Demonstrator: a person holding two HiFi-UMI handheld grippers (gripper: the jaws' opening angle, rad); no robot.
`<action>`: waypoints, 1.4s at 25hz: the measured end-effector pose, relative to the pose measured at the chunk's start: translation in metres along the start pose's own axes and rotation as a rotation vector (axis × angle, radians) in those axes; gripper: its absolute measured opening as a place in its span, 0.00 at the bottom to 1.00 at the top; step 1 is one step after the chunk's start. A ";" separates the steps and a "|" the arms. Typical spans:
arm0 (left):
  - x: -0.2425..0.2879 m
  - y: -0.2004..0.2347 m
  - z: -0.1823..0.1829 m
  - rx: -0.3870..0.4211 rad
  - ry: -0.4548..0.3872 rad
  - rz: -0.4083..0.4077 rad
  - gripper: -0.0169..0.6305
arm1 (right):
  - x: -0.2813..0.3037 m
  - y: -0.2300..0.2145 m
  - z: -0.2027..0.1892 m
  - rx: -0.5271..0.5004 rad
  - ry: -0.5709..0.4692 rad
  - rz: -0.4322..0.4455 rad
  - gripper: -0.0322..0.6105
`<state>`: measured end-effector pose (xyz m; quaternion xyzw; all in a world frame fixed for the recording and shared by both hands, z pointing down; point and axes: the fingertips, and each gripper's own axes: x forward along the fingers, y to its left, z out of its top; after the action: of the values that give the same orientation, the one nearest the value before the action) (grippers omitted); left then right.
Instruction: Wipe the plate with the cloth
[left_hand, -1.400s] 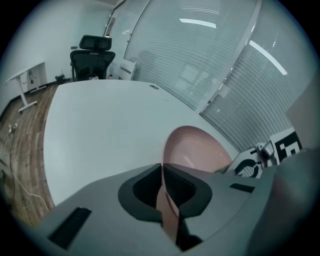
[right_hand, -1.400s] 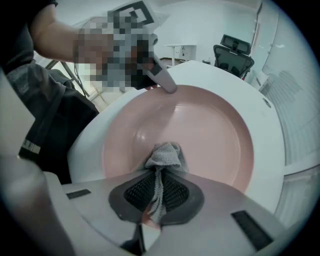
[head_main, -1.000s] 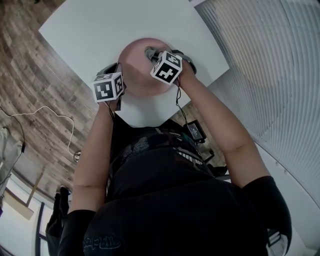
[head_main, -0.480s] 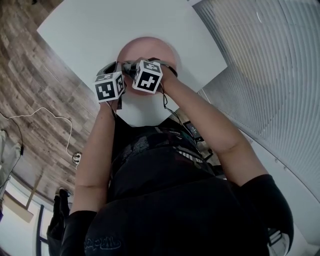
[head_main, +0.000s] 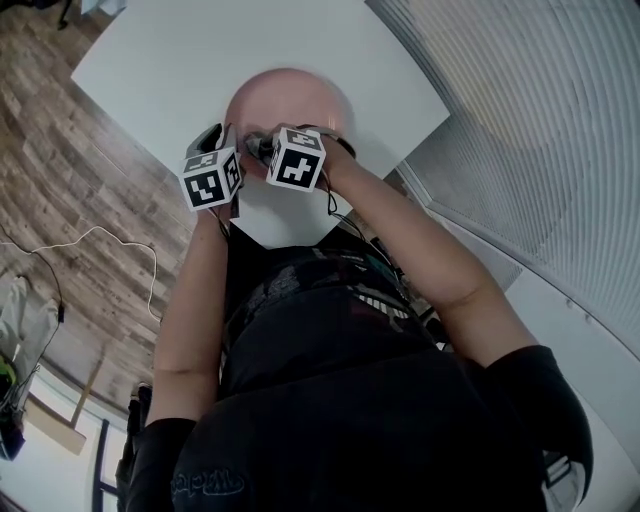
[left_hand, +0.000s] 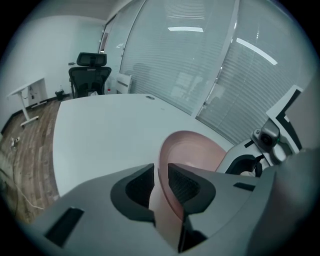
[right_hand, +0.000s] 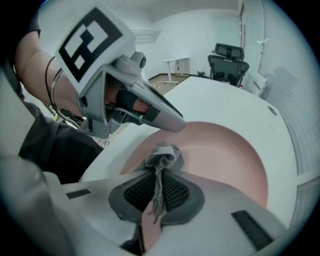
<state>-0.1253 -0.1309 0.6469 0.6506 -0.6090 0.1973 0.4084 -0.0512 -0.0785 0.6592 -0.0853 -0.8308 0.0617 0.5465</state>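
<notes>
Plate (right_hand: 220, 155) wipe looks under way. Right claw (right_hand: 159, 184) is clenched on the grey cloth (right_hand: 161, 156): a strand runs down between the pads, and the bunched wad sticks out past the tips onto the plate's inner slope, just beside the left claw (left_hand: 161, 176). The left claw straddles the plate rim. Its jaws have just been opening; the rim is between them and the pads look slack on it, not pinching. The plate is pink and sits on the white table (left_hand: 100, 130), close to the table edge nearest the person. To do the step well, my take: pinch the rim firmly with the left before pushing, or the plate may skate on the smooth top. Keep the wad on the surface, not the claw tips, and sweep from this rim across the centre to the far side in overlapping arcs. Hard to read: the head view hides both sets of tips behind the marker cubes, and the plate's near rim is under the right claw's body. Can't tell if the plate lies flat or tipped. No dirt visible, so coverage can't be judged.
</notes>
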 end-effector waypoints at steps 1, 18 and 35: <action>-0.004 0.001 0.002 0.001 -0.008 0.005 0.16 | -0.006 -0.002 0.001 0.015 -0.022 -0.015 0.11; -0.123 -0.032 0.047 0.102 -0.210 0.061 0.17 | -0.172 -0.008 0.040 0.137 -0.446 -0.331 0.11; -0.299 -0.096 0.055 0.191 -0.429 -0.205 0.05 | -0.252 0.108 0.076 0.226 -0.674 -0.418 0.11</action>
<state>-0.1008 0.0084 0.3616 0.7716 -0.5912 0.0689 0.2245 -0.0148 -0.0267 0.3820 0.1708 -0.9507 0.0647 0.2507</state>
